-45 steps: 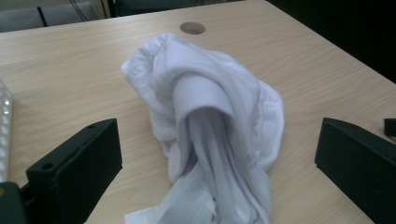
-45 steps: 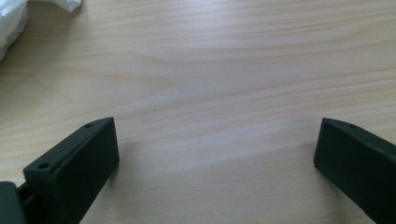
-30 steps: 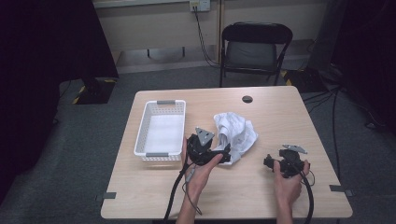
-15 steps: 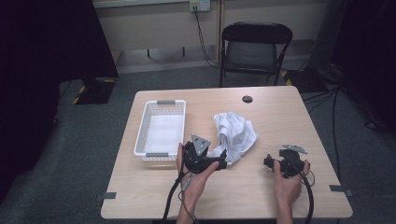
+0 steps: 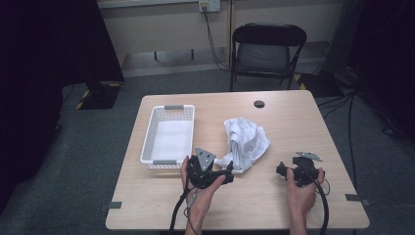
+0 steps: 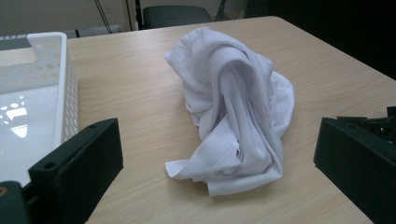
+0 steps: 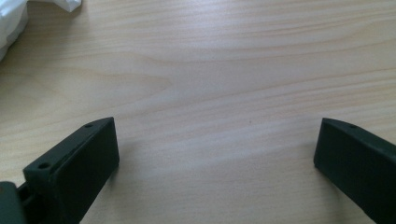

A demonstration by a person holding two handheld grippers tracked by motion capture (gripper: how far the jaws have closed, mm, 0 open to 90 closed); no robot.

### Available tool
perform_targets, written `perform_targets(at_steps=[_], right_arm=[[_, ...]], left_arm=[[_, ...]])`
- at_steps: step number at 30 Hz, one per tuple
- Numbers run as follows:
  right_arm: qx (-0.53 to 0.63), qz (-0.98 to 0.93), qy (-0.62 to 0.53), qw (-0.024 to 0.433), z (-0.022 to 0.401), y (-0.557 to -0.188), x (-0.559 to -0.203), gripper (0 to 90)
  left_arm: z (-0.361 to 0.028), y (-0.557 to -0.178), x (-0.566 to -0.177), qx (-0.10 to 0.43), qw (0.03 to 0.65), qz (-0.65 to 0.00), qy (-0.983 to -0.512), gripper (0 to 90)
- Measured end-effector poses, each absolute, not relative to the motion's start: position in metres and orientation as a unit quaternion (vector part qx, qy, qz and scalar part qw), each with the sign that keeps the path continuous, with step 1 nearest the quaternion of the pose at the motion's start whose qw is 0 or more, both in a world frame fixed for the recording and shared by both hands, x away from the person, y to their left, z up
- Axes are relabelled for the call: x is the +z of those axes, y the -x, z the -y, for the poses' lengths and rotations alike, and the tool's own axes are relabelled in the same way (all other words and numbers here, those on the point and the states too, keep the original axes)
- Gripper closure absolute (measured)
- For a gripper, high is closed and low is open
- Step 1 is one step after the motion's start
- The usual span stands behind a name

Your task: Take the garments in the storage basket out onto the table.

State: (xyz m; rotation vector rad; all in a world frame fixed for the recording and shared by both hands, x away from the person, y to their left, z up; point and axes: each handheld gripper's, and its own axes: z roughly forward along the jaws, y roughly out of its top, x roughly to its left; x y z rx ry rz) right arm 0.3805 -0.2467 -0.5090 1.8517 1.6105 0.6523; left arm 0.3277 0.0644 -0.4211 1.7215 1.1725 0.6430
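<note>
At the left of the table (image 5: 274, 205) in the high view stands a white basket (image 5: 168, 135), its long side running away from the person, with a grey handle at each end. Just beside its near right corner a hand holds the left claw (image 5: 226, 172), which points right and slightly away toward the cloth (image 5: 246, 143). The cloth is a crumpled white heap near the middle of the table, well apart from the basket, with a loose corner trailing toward the person. In the high view that corner lies right at the tips of the left claw; whether they touch it cannot be told there. The left gripper view shows the left claw (image 6: 215, 172) spread wide, its two black jaws rising at the bottom corners with nothing between them, and the cloth (image 6: 236, 112) lying ahead of the gap on bare wood, its near hem a little beyond the tips. The basket (image 6: 35, 93) wall sits just past the jaw on the left of that view. Further right in the high view, the right claw (image 5: 283, 169) rests low over the table, well apart from the cloth and pointing left toward it. In the right gripper view the right claw (image 7: 217, 140) is also spread wide over bare wood, with an edge of the cloth (image 7: 14, 16) in the upper left corner.
</note>
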Motion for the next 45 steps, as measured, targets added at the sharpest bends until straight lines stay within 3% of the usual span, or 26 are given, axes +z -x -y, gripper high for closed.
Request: perform_targets(at_steps=[45], right_arm=[[0.245,-0.606,-0.696,0.297,0.247,-0.380,-0.509,0.0]], left_arm=[[-0.150,-0.304,-0.443,0.289,0.436,-0.555,-0.646,0.8]])
